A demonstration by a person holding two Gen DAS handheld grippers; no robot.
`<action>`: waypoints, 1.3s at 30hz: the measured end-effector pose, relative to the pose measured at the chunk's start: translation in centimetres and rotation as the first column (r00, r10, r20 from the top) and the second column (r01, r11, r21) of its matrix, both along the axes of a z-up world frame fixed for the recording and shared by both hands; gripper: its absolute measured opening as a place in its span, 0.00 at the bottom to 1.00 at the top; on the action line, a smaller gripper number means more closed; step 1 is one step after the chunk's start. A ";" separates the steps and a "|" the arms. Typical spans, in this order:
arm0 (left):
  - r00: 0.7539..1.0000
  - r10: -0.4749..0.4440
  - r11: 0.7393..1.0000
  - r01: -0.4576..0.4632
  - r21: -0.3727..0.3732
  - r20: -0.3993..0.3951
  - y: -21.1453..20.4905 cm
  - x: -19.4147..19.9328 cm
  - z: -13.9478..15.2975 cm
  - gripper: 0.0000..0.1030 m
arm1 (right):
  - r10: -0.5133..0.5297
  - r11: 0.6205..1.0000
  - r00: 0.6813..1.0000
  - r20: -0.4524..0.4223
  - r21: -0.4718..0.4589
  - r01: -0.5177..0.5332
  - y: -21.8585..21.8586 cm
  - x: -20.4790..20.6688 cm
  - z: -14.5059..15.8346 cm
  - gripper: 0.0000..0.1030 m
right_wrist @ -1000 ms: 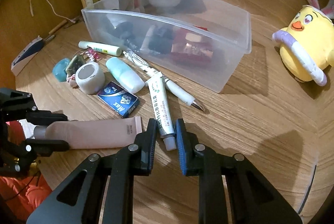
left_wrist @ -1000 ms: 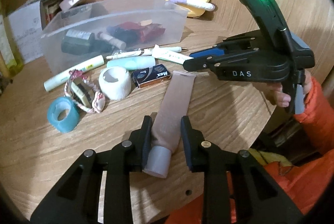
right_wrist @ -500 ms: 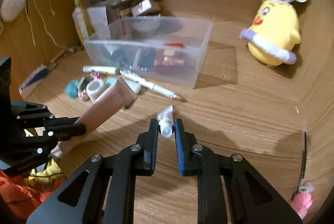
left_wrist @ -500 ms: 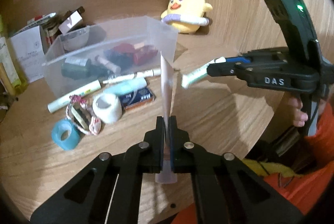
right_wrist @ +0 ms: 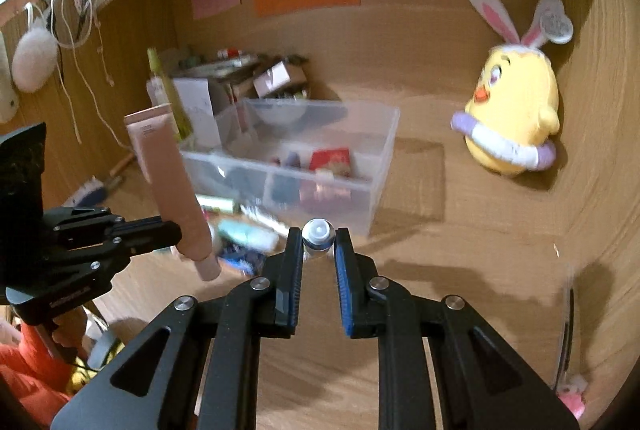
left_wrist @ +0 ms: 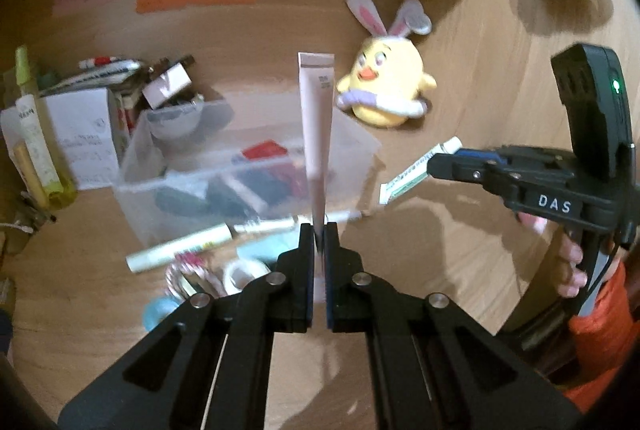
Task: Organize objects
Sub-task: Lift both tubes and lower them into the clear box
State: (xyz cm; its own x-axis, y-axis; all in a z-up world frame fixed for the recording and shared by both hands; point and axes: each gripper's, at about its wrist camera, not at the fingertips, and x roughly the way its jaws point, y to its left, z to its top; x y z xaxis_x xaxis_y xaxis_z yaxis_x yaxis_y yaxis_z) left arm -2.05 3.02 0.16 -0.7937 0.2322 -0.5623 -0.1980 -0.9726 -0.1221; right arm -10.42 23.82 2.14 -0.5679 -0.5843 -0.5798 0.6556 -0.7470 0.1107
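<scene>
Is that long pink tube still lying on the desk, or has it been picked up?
Picked up. The left gripper is clamped on the pink tube, which hangs clear of the desk, cap end lowest.

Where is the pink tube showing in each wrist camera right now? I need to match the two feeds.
Left wrist view: the pink tube stands upright at centre, clamped in the left gripper, seen edge-on.
Right wrist view: the tube is at the left, tilted, cap down, held by that gripper.
Shared landmark: the yellow bunny-eared plush beyond the clear bin.
</scene>
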 end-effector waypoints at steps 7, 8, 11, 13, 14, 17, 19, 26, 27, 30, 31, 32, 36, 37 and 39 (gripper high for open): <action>0.994 0.074 0.997 -0.072 0.028 -0.077 -3.0 -1.7 3.4 0.03 | 0.006 0.999 0.999 -0.050 -0.049 -0.008 -2.0 -1.6 2.5 0.14; 0.993 0.082 0.996 -0.080 0.029 -0.084 -3.3 -1.9 3.8 0.03 | 0.006 0.999 0.998 -0.055 -0.050 -0.009 -2.4 -1.9 2.7 0.14; 0.988 0.113 0.993 -0.111 0.027 -0.103 -4.6 -3.1 5.0 0.03 | 0.011 0.998 0.998 -0.055 -0.058 -0.015 -3.7 -3.1 3.1 0.14; 0.985 0.134 0.991 -0.132 0.020 -0.107 -5.4 -4.0 5.6 0.03 | 0.018 0.998 0.999 -0.048 -0.061 -0.021 -4.8 -4.0 3.0 0.14; 0.984 0.142 0.990 -0.141 0.016 -0.109 -5.6 -4.3 5.7 0.03 | 0.024 0.998 0.999 -0.041 -0.064 -0.027 -5.1 -4.2 2.9 0.14; 0.978 0.181 0.983 -0.183 -0.004 -0.107 -6.7 -5.8 6.1 0.03 | 0.048 0.997 0.999 -0.008 -0.060 -0.049 -7.0 -5.5 2.3 0.14; 0.973 0.208 0.977 -0.211 -0.027 -0.097 -7.4 -6.9 6.0 0.03 | 0.066 0.997 0.998 0.016 -0.051 -0.065 -8.3 -6.3 1.6 0.14; 0.973 0.230 0.970 -0.229 -0.081 -0.001 -8.2 -11.0 3.8 0.03 | 0.103 0.995 0.987 0.121 -0.025 -0.101 -11.0 -9.3 -0.8 0.14; 0.974 0.226 0.971 -0.224 -0.086 0.015 -8.1 -11.5 3.3 0.03 | 0.100 0.995 0.987 0.128 -0.016 -0.098 -11.1 -9.6 -1.0 0.14; 0.974 0.213 0.975 -0.206 -0.086 0.074 -7.7 -13.3 2.0 0.03 | 0.071 0.997 0.987 0.145 0.022 -0.075 -11.1 -10.5 -1.8 0.14; 0.976 0.193 0.980 -0.186 -0.068 0.105 -7.6 -13.9 1.5 0.03 | 0.057 0.998 0.987 0.148 0.032 -0.062 -11.0 -10.7 -1.9 0.14; 0.976 0.176 0.984 -0.171 -0.048 0.126 -7.5 -14.2 1.2 0.03 | 0.031 0.998 0.988 0.152 0.057 -0.040 -10.8 -11.1 -2.1 0.17; 0.982 0.143 0.990 -0.140 -0.032 0.125 -6.5 -14.0 1.3 0.09 | -0.025 0.997 0.990 0.136 0.081 0.014 -9.5 -11.7 -2.2 0.38; 0.984 0.133 0.991 -0.130 -0.033 0.117 -6.2 -13.7 1.4 0.10 | -0.035 0.997 0.991 0.127 0.078 0.025 -9.0 -11.7 -2.1 0.39; 0.986 0.125 0.992 -0.122 -0.034 0.108 -5.9 -13.2 1.7 0.12 | -0.042 0.996 0.994 0.106 0.079 0.034 -8.4 -11.5 -1.6 0.40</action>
